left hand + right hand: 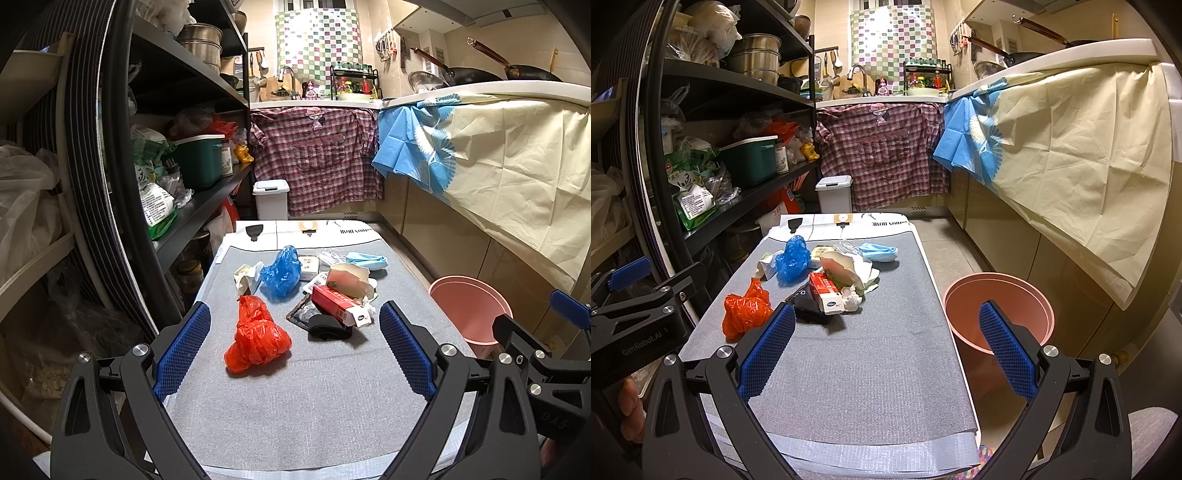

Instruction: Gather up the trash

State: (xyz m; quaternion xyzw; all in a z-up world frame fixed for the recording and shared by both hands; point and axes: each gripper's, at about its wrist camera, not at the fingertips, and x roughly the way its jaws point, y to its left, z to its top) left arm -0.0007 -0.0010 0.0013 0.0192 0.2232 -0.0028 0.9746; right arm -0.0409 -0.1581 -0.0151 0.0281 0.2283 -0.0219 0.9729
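Observation:
A heap of trash lies on a grey-covered table (314, 398): an orange plastic bag (255, 338), a blue plastic bag (281, 272), a red and white carton (340, 304), a black piece (328, 326), crumpled paper (245, 275) and a blue face mask (367, 259). A pink bucket (471, 308) stands on the floor right of the table. My left gripper (295, 350) is open and empty, just short of the orange bag. My right gripper (886, 347) is open and empty, over the near table; the orange bag (744, 308) and the bucket (997, 306) show there.
Black shelves (199, 192) packed with bags and boxes run along the left. A white lidded bin (270, 199) stands beyond the table. A counter draped with cream and blue cloth (498, 155) runs along the right. Floor shows between table and counter.

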